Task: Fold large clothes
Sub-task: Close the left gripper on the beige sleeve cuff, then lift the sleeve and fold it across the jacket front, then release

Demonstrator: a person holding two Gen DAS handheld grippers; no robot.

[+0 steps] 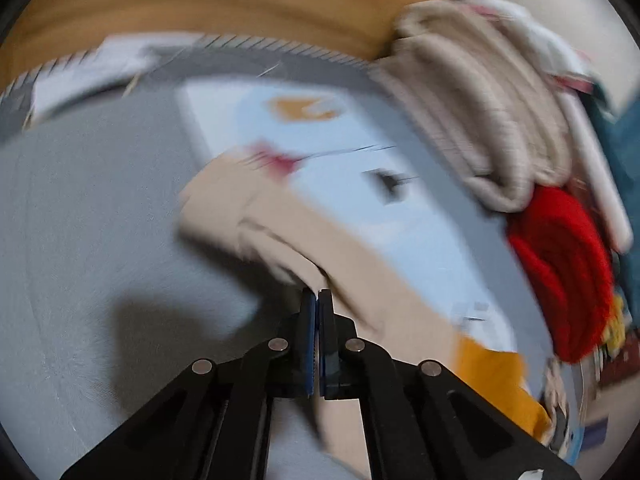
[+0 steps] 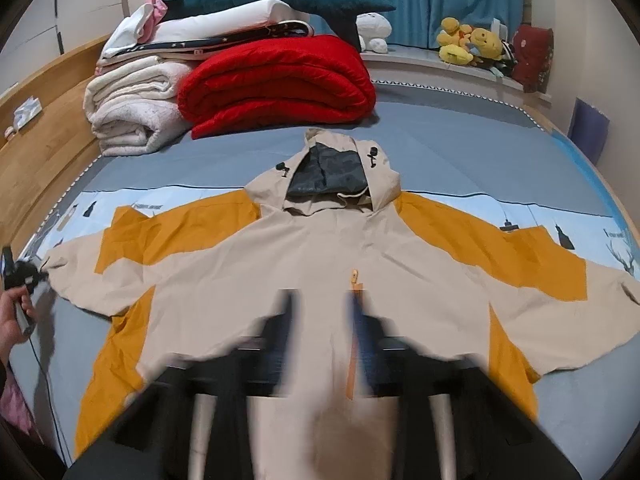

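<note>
Hooded jacket [image 2: 320,264] spread flat on the bed [image 2: 460,152]
Left gripper [image 1: 319,300] pinches the jacket's beige sleeve cuff; right gripper [image 2: 320,320] hangs spread above its zipper, near the hem

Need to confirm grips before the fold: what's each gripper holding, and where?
Left gripper is shut on the jacket at its beige sleeve end. Right gripper is open above the jacket front, holding nothing.
</note>
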